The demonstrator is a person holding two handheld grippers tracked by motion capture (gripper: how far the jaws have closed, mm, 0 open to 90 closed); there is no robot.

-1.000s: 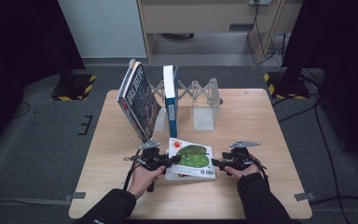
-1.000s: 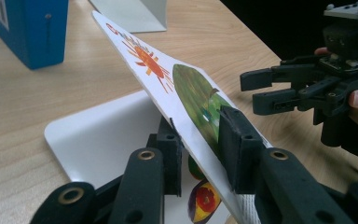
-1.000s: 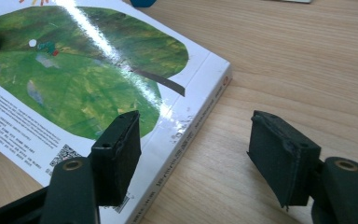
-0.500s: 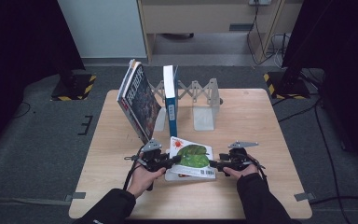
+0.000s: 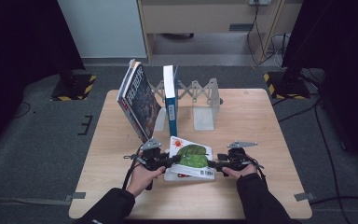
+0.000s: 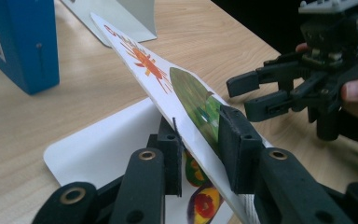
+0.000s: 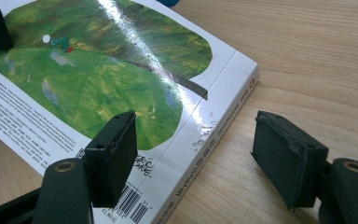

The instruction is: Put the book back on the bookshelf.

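Shows the book (image 5: 191,161) near the front edge of the worktop (image 5: 261,121), between the two hands and well short of the rack (image 5: 200,88).

Left claw (image 6: 200,140) pinching the cover (image 6: 168,79) at its edge. Holds that cover raised at a slant, with a white page and coloured fruit showing beneath it.

Right claw (image 7: 196,149) spread and gripping nothing. Stands astride the spine corner by the barcode, one jaw above the glossy green leaf, the other above bare wood.

Compared with a second before: book, hands and cover angle unchanged in the high view, no visible shift of either claw (image 5: 172,161) (image 5: 213,164).

Reads, as a judgement, as a pause between grips: one side secured, the spine side not yet taken. Probably calls next for closing the right claw on the spine, so as to steady the book or lift it whole.

Behind: blue book (image 5: 170,100) upright in the rack, another (image 5: 140,102) leaning at its left.
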